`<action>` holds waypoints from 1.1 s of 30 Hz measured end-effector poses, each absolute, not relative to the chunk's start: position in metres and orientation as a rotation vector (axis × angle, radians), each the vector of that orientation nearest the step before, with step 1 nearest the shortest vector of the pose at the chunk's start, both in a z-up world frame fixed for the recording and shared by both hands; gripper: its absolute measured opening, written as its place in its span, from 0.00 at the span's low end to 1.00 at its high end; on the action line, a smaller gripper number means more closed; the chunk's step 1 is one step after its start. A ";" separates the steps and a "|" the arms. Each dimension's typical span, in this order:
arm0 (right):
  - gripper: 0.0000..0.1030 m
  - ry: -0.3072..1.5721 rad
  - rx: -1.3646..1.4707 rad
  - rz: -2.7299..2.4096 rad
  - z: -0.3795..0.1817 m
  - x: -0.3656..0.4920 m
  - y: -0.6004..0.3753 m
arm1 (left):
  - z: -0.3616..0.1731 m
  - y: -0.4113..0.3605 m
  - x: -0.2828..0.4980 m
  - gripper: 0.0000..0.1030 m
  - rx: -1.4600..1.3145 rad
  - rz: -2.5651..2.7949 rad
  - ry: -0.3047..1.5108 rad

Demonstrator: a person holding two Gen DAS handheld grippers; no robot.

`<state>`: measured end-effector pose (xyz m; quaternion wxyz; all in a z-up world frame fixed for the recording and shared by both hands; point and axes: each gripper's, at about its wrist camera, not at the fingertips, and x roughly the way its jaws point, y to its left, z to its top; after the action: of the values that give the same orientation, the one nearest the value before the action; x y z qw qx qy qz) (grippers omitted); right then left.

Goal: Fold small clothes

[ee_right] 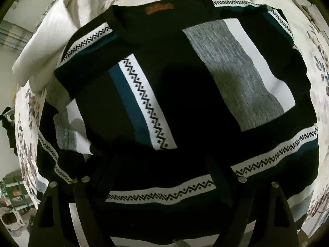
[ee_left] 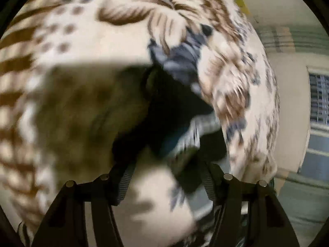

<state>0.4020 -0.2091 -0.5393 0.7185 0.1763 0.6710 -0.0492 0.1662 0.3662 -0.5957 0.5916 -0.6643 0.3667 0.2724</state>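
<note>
Black knit with white zigzag bands, teal stripes and a grey panel fills most of the right wrist view: a patterned sweater (ee_right: 176, 94) lying on a floral bedspread (ee_right: 320, 65), its sleeves folded inward across the body. A brown label (ee_right: 158, 8) shows near the collar at the top of the frame, and a cream cloth (ee_right: 51, 39) lies bunched at the upper left, just beside the garment. The right gripper (ee_right: 164, 177) sits low over the hem, its dark fingers spread apart with sweater fabric visible between them; whether they pinch anything cannot be told.

The left wrist view is heavily blurred. Cream and brown flowered bedding (ee_left: 123, 20) curves across the frame, with a dark bunch of the sweater (ee_left: 176, 107) at centre. The left gripper (ee_left: 166, 181) has its fingers set wide apart at the bottom edge, nothing clearly clamped.
</note>
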 end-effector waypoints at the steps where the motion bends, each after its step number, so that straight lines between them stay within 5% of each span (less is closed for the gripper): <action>1: 0.83 1.482 0.382 -0.108 -0.540 0.404 -0.205 | -0.602 0.374 0.171 0.56 -1.561 0.655 0.836; 5: 0.83 1.470 0.330 -0.103 -0.540 0.411 -0.196 | -0.595 0.396 0.185 0.54 -1.515 0.725 0.784; 8: 0.83 1.477 0.257 -0.147 -0.543 0.414 -0.194 | -0.575 0.395 0.209 0.08 -1.287 0.773 0.881; 12: 0.84 1.490 0.111 -0.239 -0.543 0.419 -0.200 | -0.533 0.374 0.238 0.08 -0.953 0.737 0.930; 15: 0.97 1.472 0.045 -0.240 -0.539 0.425 -0.210 | -0.492 0.345 0.258 0.08 -0.727 0.691 0.937; 18: 0.97 1.461 0.105 -0.216 -0.535 0.435 -0.219 | -0.454 0.296 0.283 0.08 -0.559 0.591 0.933; 25: 0.97 1.468 0.332 -0.190 -0.530 0.419 -0.322 | -0.402 0.085 0.354 0.08 -0.318 0.243 0.949; 33: 0.97 1.495 0.370 -0.192 -0.536 0.406 -0.457 | -0.416 -0.152 0.401 0.09 -0.289 -0.038 1.035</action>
<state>0.4060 -0.4574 -0.5361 0.7139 0.1668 0.6746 -0.0865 0.4011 -0.1519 -0.4163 0.8591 -0.1375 0.4928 -0.0179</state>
